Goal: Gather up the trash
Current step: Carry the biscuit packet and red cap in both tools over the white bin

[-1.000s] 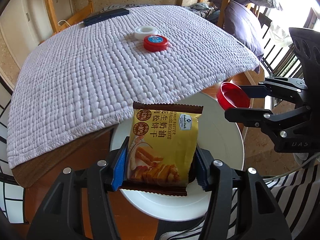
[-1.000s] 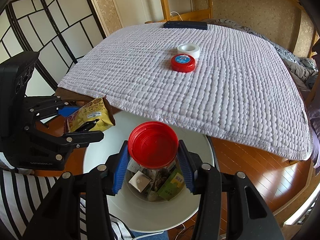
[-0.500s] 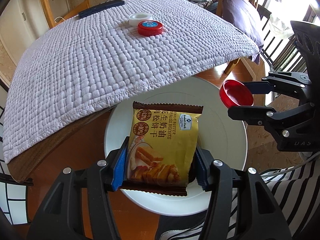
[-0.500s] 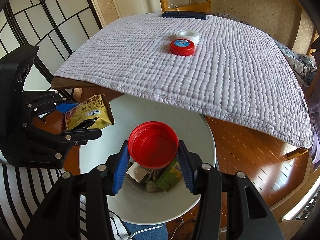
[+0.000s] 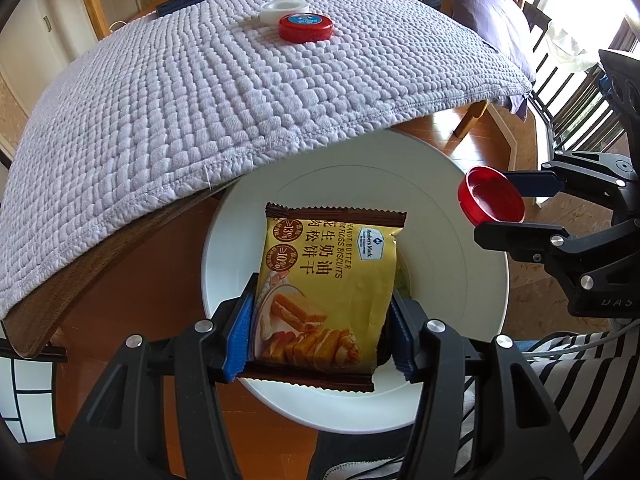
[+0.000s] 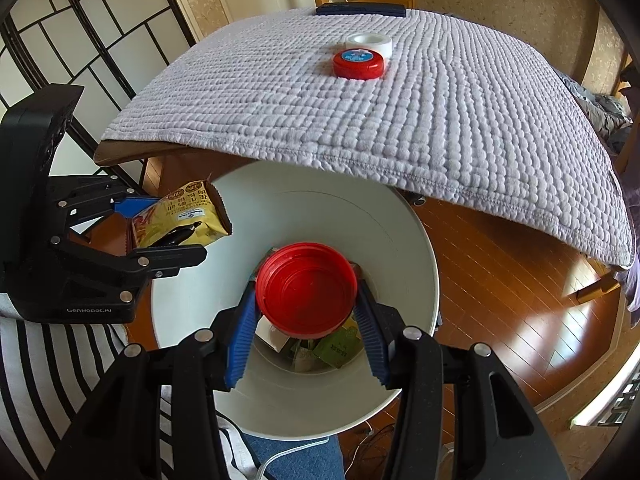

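The left tool [image 5: 320,332] is clamped on a yellow biscuit packet [image 5: 326,288] and the right tool [image 6: 306,320] on an upturned red lid [image 6: 306,290], both held over the mouth of the white bin [image 6: 416,240] that stands beside the quilt-covered worktop [image 6: 400,120]. This looks like the drop-off step: each tool needs only to part its jaws so packet and lid fall among the wrappers at the bottom. A red tin [image 6: 359,65] and what seems to be a white tape roll [image 6: 369,43] lie on the quilt, possibly next to collect.
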